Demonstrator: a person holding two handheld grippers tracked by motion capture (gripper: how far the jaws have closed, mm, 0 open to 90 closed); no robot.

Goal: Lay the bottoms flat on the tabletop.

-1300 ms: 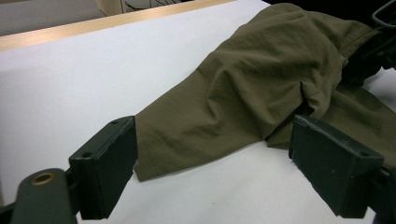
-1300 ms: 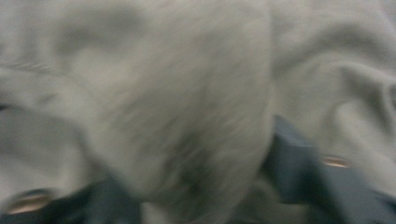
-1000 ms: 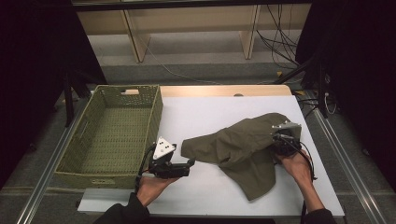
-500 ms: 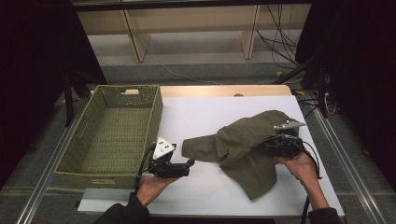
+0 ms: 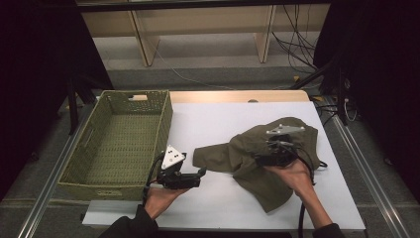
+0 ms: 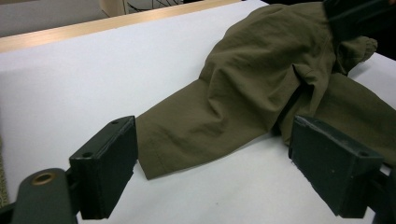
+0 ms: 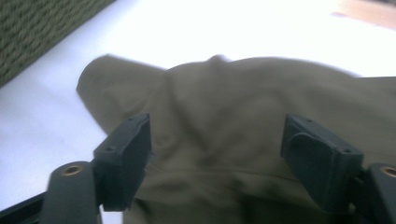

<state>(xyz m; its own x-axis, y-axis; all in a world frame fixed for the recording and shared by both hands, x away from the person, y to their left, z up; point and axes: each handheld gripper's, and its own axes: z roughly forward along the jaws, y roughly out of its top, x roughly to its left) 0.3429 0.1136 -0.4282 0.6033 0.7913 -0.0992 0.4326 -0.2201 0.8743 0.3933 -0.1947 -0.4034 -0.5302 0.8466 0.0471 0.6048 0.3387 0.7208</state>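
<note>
Two grippers: I have one in each hand over the white bench (image 5: 218, 124), with the olive garment (image 5: 257, 153) lying between them.
Garment: it lies crumpled on the right half of the bench, one sleeve-like end stretched out flat toward the left, well apart from the woven basket (image 5: 124, 144) at the left edge.
Right gripper (image 5: 271, 157): its jaws have just been opening; a second ago they were pressed together at the cloth's right side, and now they stand spread above the cloth with nothing between the pads, as the right gripper view shows. The hand has come in over the middle of the heap.
Left gripper (image 5: 200, 174): it has stayed put, jaws spread wide, aimed at the flat end of the cloth; in the left gripper view that end lies just ahead of the pads, untouched.
Meaning: I judge the right side has let go of its old hold and is hunting for a new one, so the cloth is held by nobody right now.
Basket: nothing lies in it.
</note>
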